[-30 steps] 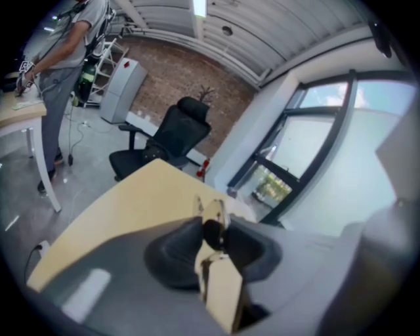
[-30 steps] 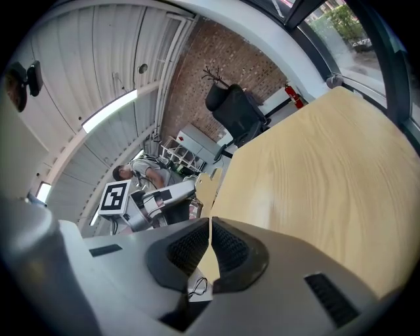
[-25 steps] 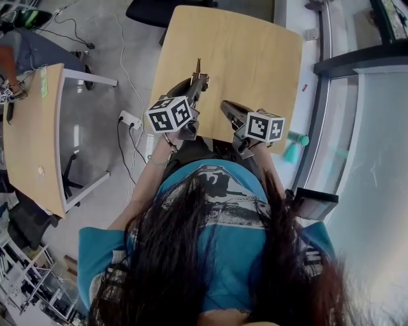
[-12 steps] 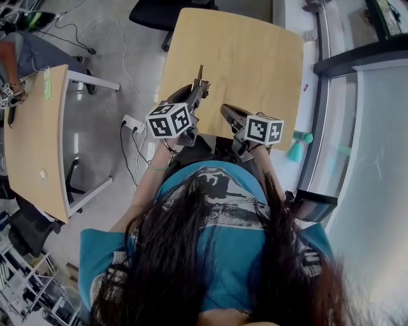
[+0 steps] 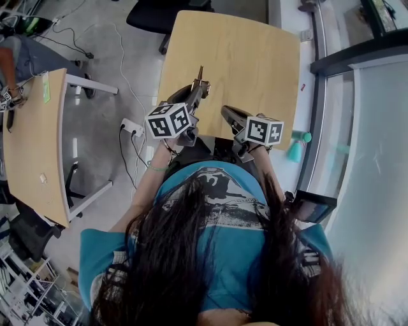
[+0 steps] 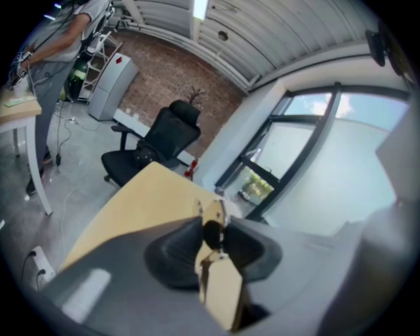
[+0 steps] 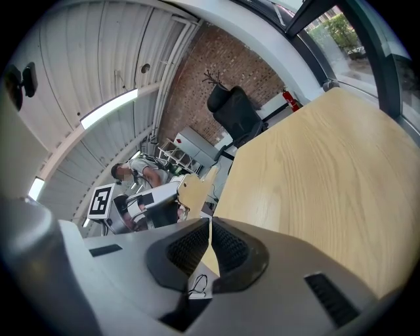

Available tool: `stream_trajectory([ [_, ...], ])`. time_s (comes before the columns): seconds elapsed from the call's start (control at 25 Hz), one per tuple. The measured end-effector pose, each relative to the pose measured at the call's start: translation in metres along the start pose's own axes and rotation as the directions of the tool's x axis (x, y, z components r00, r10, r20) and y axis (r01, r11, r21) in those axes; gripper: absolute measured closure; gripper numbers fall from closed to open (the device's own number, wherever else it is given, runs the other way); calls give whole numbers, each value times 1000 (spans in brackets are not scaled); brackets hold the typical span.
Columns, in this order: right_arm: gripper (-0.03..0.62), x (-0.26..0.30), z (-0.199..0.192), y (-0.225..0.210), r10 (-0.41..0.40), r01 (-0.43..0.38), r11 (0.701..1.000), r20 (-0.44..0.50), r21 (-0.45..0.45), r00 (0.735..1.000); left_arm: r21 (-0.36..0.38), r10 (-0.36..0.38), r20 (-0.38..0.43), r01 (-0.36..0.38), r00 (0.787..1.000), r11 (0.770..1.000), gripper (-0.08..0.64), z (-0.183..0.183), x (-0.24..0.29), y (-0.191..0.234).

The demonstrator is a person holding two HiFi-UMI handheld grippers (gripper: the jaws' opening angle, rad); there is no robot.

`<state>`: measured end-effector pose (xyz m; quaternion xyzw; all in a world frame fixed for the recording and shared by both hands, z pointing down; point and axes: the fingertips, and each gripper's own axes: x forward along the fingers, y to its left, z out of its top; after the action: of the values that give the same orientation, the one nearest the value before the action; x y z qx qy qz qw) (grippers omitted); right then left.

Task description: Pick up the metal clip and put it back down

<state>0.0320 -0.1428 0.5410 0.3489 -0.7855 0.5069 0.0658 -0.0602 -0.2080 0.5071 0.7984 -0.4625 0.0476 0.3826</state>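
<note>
A brass-coloured metal clip (image 5: 200,75) sticks out forward from my left gripper (image 5: 199,88), which is shut on it above the near part of the light wooden table (image 5: 255,57). In the left gripper view the clip (image 6: 214,216) sits pinched between the dark pads, and its flat handle (image 6: 223,298) reaches back toward the camera. My right gripper (image 5: 227,113) hovers beside it at the table's near edge. Its pads (image 7: 226,246) are pressed together with nothing between them. The right gripper view also shows the left gripper (image 7: 141,207) with the clip (image 7: 194,189).
A black office chair (image 5: 159,11) stands beyond the table's far left corner. A second wooden table (image 5: 35,140) is at the left, with a power strip (image 5: 131,121) and cables on the floor between. A window frame (image 5: 315,108) runs along the right.
Both grippers have drifted only slightly over the table's near edge. The clip stays held in the left gripper and the right stays shut.
</note>
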Motion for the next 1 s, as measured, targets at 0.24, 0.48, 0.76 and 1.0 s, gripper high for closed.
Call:
stream_trajectory([
  [0.24, 571, 0, 1, 4, 15, -15, 1000, 6, 12, 1000, 27, -2, -21, 2, 1000, 1000, 469, -1, 4, 1],
  [0.48, 571, -3, 2, -1, -1, 1, 1000, 3, 23, 1000, 90, -6, -73, 12, 997, 996, 469, 3, 33, 7],
  [0.76, 571, -20, 9, -31, -35, 33, 997, 16, 67, 999, 237, 5, -138, 28, 990, 971, 469, 6, 106, 1],
  [1.0, 570, -48, 22, -69, -66, 62, 992, 36, 109, 997, 323, 34, -177, 25, 984, 946, 469, 1, 178, -13],
])
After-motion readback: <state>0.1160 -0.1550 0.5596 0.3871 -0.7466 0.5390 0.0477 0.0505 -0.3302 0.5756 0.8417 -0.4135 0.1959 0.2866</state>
